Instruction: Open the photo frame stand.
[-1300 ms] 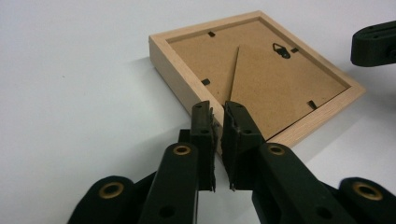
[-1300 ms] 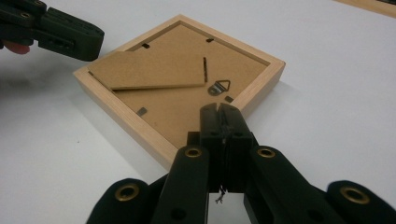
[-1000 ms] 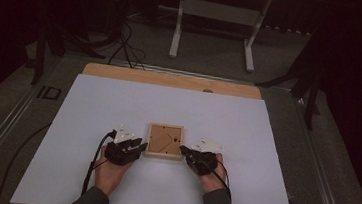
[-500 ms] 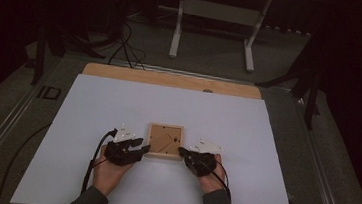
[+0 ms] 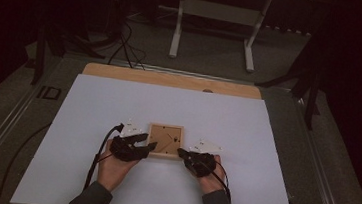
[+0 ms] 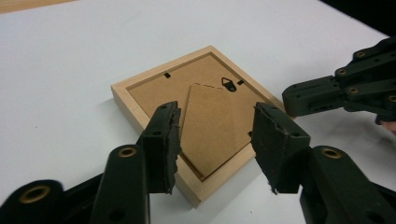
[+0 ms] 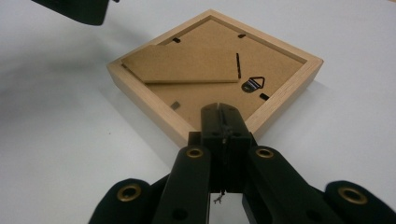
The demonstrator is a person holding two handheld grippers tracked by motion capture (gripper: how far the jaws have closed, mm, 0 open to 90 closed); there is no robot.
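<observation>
Picture frame point(image 5: 165, 140) lies face down on the counter point(image 5: 93, 108), backing exposed; right gripper point(image 5: 184, 155), closed and empty, apparently steadies its corner, while left gripper point(image 5: 150, 145), jaws just opening, hovers empty.

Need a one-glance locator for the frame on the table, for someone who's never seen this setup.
Start from the white table sheet; near its front edge the two claws face each other. Between them lies the small square wooden picture frame, face down, showing its brown backing board, folded easel stand and black hanger. It is the one loose object there.
</observation>
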